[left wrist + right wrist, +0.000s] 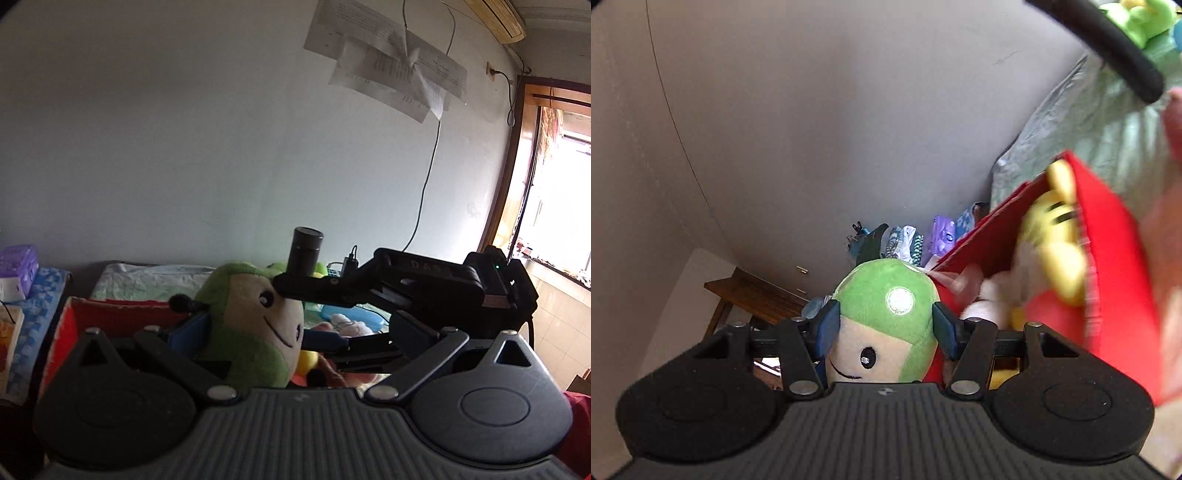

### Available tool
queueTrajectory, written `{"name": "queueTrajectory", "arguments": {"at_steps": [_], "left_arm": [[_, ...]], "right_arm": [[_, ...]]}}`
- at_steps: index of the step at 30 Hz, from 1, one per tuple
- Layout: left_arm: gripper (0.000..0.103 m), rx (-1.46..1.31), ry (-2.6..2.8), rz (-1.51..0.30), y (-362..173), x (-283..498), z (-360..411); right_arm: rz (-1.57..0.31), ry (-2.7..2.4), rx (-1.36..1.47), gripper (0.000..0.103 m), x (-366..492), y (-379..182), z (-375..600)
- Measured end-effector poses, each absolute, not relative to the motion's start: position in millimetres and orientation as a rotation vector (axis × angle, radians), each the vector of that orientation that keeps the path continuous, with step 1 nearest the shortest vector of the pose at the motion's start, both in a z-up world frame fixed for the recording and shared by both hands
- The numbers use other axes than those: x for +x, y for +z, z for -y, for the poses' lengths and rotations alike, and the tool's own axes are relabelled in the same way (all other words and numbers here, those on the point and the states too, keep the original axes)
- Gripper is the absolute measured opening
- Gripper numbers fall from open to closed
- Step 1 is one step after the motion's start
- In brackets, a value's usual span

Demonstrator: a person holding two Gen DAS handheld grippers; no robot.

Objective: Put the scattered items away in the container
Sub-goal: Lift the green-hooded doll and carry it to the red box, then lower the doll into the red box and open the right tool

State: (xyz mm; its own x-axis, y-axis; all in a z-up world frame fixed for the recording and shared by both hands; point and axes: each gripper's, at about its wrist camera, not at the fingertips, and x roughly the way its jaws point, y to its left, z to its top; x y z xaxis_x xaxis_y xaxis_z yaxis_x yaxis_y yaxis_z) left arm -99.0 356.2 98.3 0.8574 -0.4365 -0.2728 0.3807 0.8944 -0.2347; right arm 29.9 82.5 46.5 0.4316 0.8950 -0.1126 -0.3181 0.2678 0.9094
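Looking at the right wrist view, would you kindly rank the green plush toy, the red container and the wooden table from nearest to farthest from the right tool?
1. Green plush toy: clamped between the right tool pads, dead centre.
2. Red container: just right of the tool, soft toys already inside.
3. Wooden table: lower left, back by the wall.

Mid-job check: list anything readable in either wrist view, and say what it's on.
"D A S": raised letters on the black body of the right gripper, seen in the left wrist view.
Papers on the wall: printed lines, too small to read.
Purple pack: print too blurred to read.
Green plush toy: a silvery round patch, no legible text.
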Motion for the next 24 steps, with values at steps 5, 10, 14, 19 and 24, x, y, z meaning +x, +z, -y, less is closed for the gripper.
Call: {"name": "queueTrajectory", "arguments": {"at_steps": [5, 10, 14, 19, 24], "left_arm": [[0.101, -0.160, -0.444, -0.326, 98, -88, -382], [0.101, -0.164, -0.442, -0.357, 88, -71, -400], [0.101, -0.194, -0.422, -0.387, 78, -60, -414], [0.101, -0.211, -0.379, -0.428, 63, -48, -426], [0.101, -0.227, -0.333, -0.476, 51, -34, -437]], "right_arm": [[-0.714, 0.911, 0.967, 0.057, 35, 48, -115], [-0.711, 0.883, 0.904, 0.057, 43, 51, -134], [-0.741, 0.867, 0.871, 0.057, 55, 45, -150], [-0.792, 0.855, 0.834, 0.057, 70, 35, -168], [-0.825, 0.833, 0.801, 0.057, 81, 26, -185]]}}
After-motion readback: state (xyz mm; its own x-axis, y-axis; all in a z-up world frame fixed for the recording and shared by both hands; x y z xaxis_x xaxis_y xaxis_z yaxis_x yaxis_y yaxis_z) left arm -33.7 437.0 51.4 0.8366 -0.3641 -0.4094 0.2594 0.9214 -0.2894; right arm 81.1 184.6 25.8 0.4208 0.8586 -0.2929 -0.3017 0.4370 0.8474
